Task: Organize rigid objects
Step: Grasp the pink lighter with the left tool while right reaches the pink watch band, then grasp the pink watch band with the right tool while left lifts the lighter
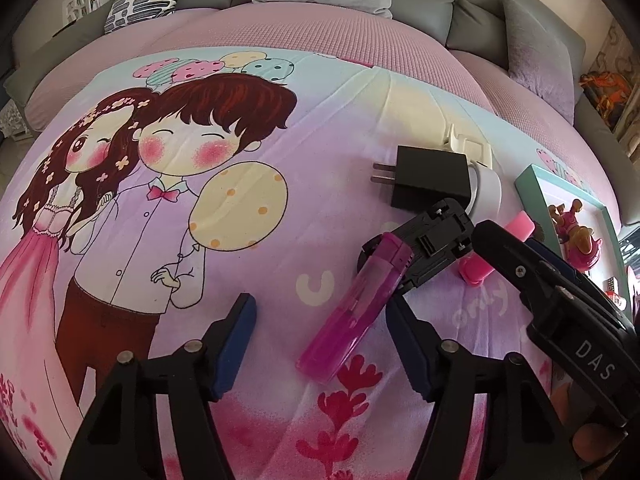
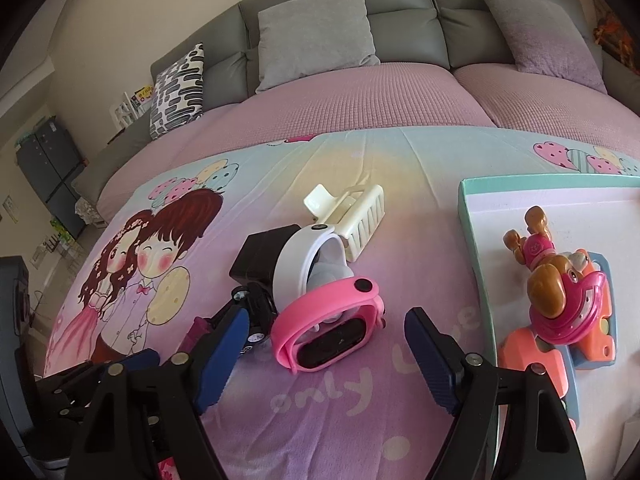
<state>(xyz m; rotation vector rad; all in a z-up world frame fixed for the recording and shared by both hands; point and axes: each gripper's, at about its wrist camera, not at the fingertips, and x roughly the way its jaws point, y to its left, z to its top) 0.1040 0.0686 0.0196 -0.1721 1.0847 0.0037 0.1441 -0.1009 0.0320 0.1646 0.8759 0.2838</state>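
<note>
Item 1, left tool [image 1: 322, 344]: jaws part open, straddling the lighter [image 1: 354, 308]; pads do not visibly press on it. The lighter lies slantwise on the bedspread [image 1: 280, 128], its cap toward 1 o'clock, touching the toy car [image 1: 430, 240].
Risk: a slanted grip may pinch one corner only; the smooth plastic could twist out, or nudge the car.

Item 2, right tool [image 2: 326, 364]: jaws wide, empty; the pink band [image 2: 320, 328] sits between and just beyond the tips, apart from both pads.
Risk: the band is a soft loop. Closing across it may fold it, not hold it. It leans on the white band [image 2: 304, 268], which may be dragged along.

Item 3, cluster at 12 o'clock of the right tool: black charger [image 2: 256, 260], white band, cream hair clip [image 2: 352, 216], all touching or nearly so.
Risk: any pull on one shifts the others over the soft cloth.

Item 4, tray [image 2: 472, 232] at 3 o'clock of the right tool, holding the pup toy [image 2: 560, 280] and orange pieces [image 2: 532, 360].
Risk: little free floor near the front rim; a dropped item may land on the toy or catch the rim.

Item 5, both tools work close together.
Risk: collision of their frames over the car.
</note>
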